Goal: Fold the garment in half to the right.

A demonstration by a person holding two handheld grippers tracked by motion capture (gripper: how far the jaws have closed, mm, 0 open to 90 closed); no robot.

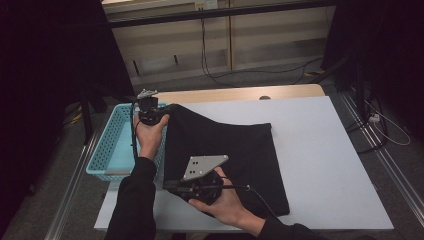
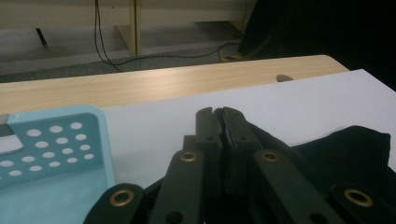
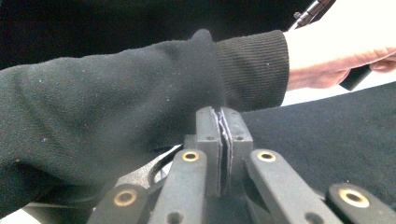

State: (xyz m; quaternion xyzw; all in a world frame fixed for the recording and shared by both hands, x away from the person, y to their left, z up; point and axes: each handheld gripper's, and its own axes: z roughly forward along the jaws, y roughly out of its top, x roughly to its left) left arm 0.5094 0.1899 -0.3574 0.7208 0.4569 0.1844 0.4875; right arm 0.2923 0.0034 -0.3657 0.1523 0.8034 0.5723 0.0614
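A black cloth (image 1: 225, 150) lies spread on the white tabletop (image 1: 330, 155). Its far left corner is raised off the surface, and my left gripper (image 1: 166, 111) is shut on that corner beside the basket. In the left gripper view the jaws (image 2: 218, 114) are pressed together, with the cloth (image 2: 355, 154) trailing off to their right. My right gripper (image 1: 171, 186), grey plate on top, is at the cloth's near left corner with its jaws (image 3: 219, 114) closed tight. The cloth (image 3: 336, 140) lies just beyond them, and the person's black sleeve (image 3: 107, 107) crosses in front.
A light blue perforated basket (image 1: 107, 150) (image 2: 56, 140) stands off the table's left edge, close to the left hand. A wooden strip (image 1: 240, 93) runs along the far edge. Cables (image 1: 210, 70) lie on the floor beyond the table.
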